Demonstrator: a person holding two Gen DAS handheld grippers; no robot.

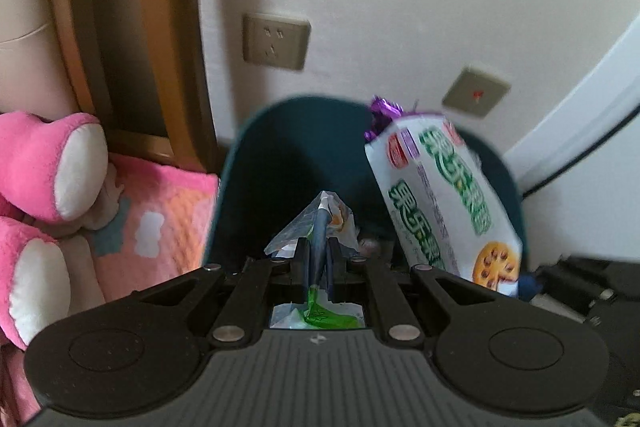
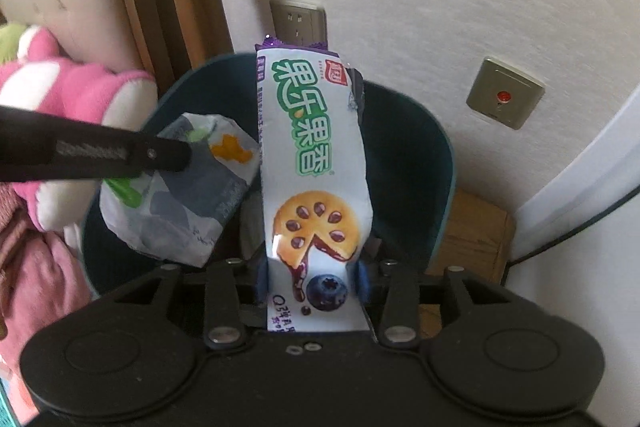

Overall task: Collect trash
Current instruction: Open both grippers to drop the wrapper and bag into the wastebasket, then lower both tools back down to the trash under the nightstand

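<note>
A dark teal bin [image 1: 280, 147] [image 2: 408, 163] stands against the wall below both grippers. My left gripper [image 1: 318, 255] is shut on a crumpled white and grey wrapper [image 1: 320, 223] with a green strip, held over the bin's mouth. In the right wrist view that wrapper [image 2: 180, 203] hangs from the left gripper's black finger [image 2: 160, 155] on the left. My right gripper [image 2: 312, 279] holds a long white biscuit packet [image 2: 312, 155] with green lettering and a blueberry picture. Its blue pads touch both edges. The packet [image 1: 444, 199] points down into the bin.
Pink plush toys [image 1: 60, 167] and a pink blanket [image 1: 160, 219] lie left of the bin. A wooden frame [image 1: 132, 27] rises behind them. The wall carries a socket [image 1: 276, 43] and a switch plate [image 2: 504, 95]. A cardboard box [image 2: 476, 227] and a white panel [image 2: 580, 207] stand on the right.
</note>
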